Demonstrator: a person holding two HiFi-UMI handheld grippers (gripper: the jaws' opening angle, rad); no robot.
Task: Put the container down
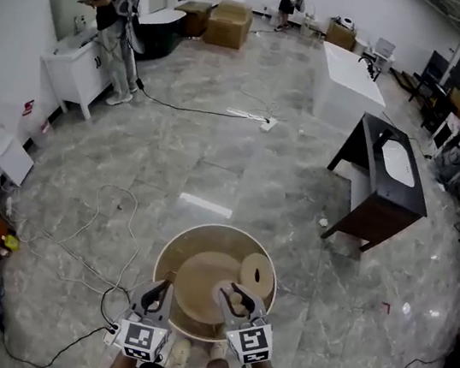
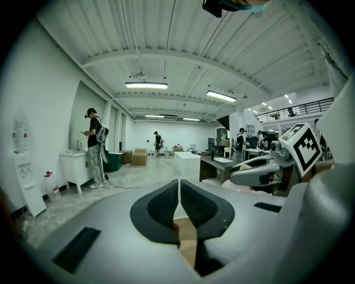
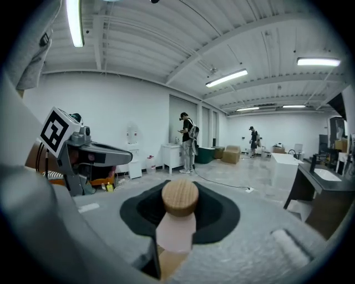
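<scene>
A round, light wooden container (image 1: pixel 205 229) hangs above the grey floor in the head view, held from its near side. A flat wooden disc (image 1: pixel 202 280) and a smaller round piece (image 1: pixel 256 273) lie inside it. My left gripper (image 1: pixel 163 286) is shut on the near left rim; in the left gripper view the thin wooden wall (image 2: pixel 186 235) sits between the nearly touching pads of that gripper (image 2: pixel 179 194). My right gripper (image 1: pixel 234 297) is at the near right rim. In the right gripper view it (image 3: pixel 178 217) is shut on a wooden knob (image 3: pixel 179 197) with a pale pink stem (image 3: pixel 176 234).
Loose cables (image 1: pixel 100 240) cross the floor to the left and below. A dark vanity stand (image 1: pixel 383 184) stands at the right and a white block (image 1: pixel 348 85) behind it. A person (image 1: pixel 111 4) stands by a white cabinet (image 1: pixel 75 69) at far left. Cardboard boxes (image 1: pixel 227 24) are at the back.
</scene>
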